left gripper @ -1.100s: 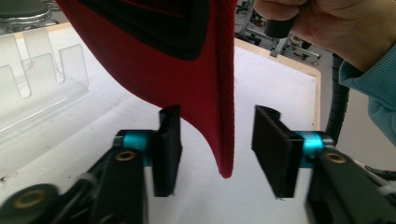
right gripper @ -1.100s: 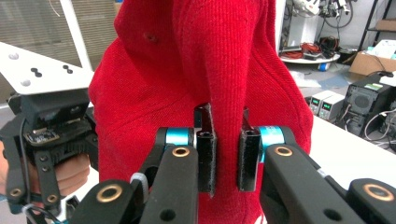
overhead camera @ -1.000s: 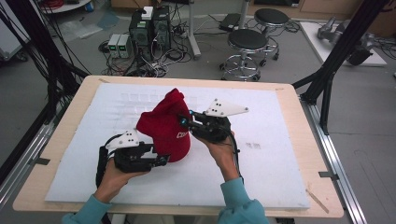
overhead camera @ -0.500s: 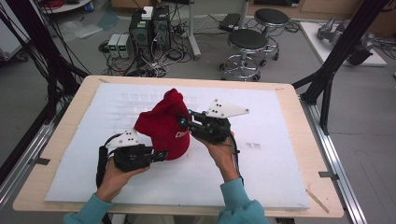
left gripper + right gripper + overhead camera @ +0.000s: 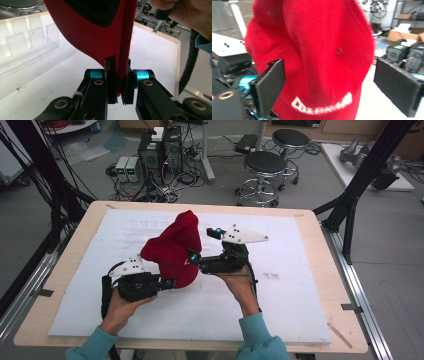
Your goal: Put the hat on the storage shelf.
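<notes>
A red cap (image 5: 172, 252) with white lettering hangs above the white mat (image 5: 290, 295), crown up. My left gripper (image 5: 169, 282) is at its lower left. In the left gripper view the jaws (image 5: 120, 86) are shut on the corded edge of the cap's brim (image 5: 87, 32). My right gripper (image 5: 196, 261) comes in from the right at the cap's lower front. In the right gripper view its jaws (image 5: 333, 85) stand wide open, with the cap's crown (image 5: 317, 57) between the two pads (image 5: 270, 82) and touching neither.
A clear plastic rack (image 5: 27, 37) lies on the mat behind the cap, faint in the high view (image 5: 150, 225). The wooden table edge (image 5: 320, 220) frames the mat. Black frame posts (image 5: 355, 195), stools (image 5: 267, 170) and computers (image 5: 160, 150) stand beyond the table.
The left gripper has drawn the cap's brim slightly left and toward me. The right gripper has followed a little left and down, staying open around the crown.
</notes>
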### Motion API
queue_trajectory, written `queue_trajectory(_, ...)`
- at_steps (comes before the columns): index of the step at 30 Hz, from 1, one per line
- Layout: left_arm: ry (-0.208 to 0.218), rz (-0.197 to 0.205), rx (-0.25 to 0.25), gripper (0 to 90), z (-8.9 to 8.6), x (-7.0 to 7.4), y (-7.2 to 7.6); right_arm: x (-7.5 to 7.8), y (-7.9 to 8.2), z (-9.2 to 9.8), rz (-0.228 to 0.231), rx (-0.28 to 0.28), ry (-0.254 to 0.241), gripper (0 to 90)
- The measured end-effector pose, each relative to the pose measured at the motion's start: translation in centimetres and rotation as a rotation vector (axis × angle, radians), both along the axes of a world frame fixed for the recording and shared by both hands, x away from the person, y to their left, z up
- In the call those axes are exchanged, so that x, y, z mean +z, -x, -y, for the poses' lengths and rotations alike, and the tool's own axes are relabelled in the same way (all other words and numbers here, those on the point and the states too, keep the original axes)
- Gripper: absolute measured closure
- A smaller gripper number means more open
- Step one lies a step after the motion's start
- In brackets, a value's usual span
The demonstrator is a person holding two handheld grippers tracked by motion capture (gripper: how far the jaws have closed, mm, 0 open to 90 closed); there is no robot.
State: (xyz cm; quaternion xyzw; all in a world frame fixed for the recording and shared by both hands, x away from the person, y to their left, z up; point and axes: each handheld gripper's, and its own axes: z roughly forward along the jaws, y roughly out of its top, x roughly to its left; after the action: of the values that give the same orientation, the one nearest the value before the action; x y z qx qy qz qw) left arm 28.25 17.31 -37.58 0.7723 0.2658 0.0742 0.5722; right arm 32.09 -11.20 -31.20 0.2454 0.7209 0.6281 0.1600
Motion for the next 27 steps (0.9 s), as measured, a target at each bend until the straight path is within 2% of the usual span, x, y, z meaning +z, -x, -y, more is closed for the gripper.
queue_trajectory(1,0.009,0.002,0.007,85.2,-0.2,0.0,-0.1,0.0,0.1,0.1,0.004,-0.016,-0.003,0.5)
queue_trajectory(3,0.006,0.004,0.019,85.2,-0.5,0.2,-0.2,0.1,0.1,0.3,0.006,-0.014,0.002,0.4)
queue_trajectory(5,0.002,0.012,0.032,85.2,-0.8,0.6,-0.5,0.1,0.4,0.7,0.023,-0.017,0.039,0.5)
queue_trajectory(10,0.013,0.043,0.071,85.2,-1.8,2.3,-1.5,0.0,0.8,1.7,0.027,-0.023,0.073,0.5)
queue_trajectory(18,-0.017,0.095,0.159,85.2,-3.4,4.4,-4.0,-0.9,2.3,6.2,0.032,-0.119,0.083,0.5)
queue_trajectory(22,-0.008,0.091,0.191,85.1,-3.9,4.9,-5.3,-1.4,3.2,8.8,0.037,-0.16,0.073,0.5)
queue_trajectory(25,-0.044,0.104,0.217,85.1,-4.0,5.1,-6.2,-2.0,3.8,10.5,0.036,-0.191,0.06,0.5)
queue_trajectory(27,-0.047,0.111,0.228,85.1,-4.1,5.2,-6.7,-2.5,4.1,11.6,0.039,-0.216,0.051,0.5)
